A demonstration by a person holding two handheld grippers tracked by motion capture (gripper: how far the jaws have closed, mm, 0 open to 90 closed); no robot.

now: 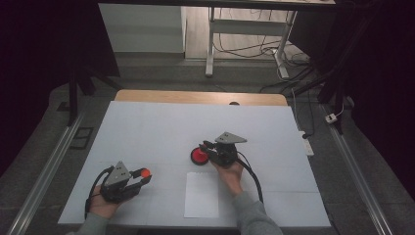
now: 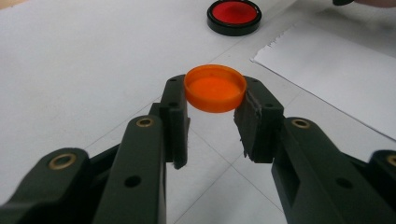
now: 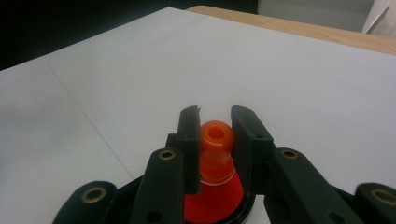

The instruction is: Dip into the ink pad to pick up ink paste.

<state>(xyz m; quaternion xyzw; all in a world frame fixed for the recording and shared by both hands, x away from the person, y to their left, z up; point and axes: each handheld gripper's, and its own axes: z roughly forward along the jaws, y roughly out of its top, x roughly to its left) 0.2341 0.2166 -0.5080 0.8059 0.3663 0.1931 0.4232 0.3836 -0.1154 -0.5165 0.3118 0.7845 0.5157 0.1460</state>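
Now, nearest and at the left: left gripper [image 1: 140, 177] low over the white table [image 1: 147, 127], jaws clamped on the rim of an orange cap [image 2: 215, 88], open side up, nothing inside. Just right of that, near edge: a white paper sheet [image 1: 201, 196], lying flat, untouched. A little farther, right of centre: right gripper [image 3: 215, 122], jaws closed tight on the neck of a small red bottle [image 3: 215, 196], orange nozzle [image 3: 216, 134] bare and pointing up between the pads. Right under and beside it, a red dish [image 2: 234, 15] with a black rim, flat on the table; touching the bottle or not, hard to tell. Far edge: a strip of bare wooden tabletop [image 1: 195, 96].

Step in hand, by the look of it: cap off, bottle open over the dish. Next move, probably: either tipping the nozzle down over the dish, or bringing the cap across, squaring it over the nozzle and pressing or twisting it home. Needed for both: a firm hold on the neck.
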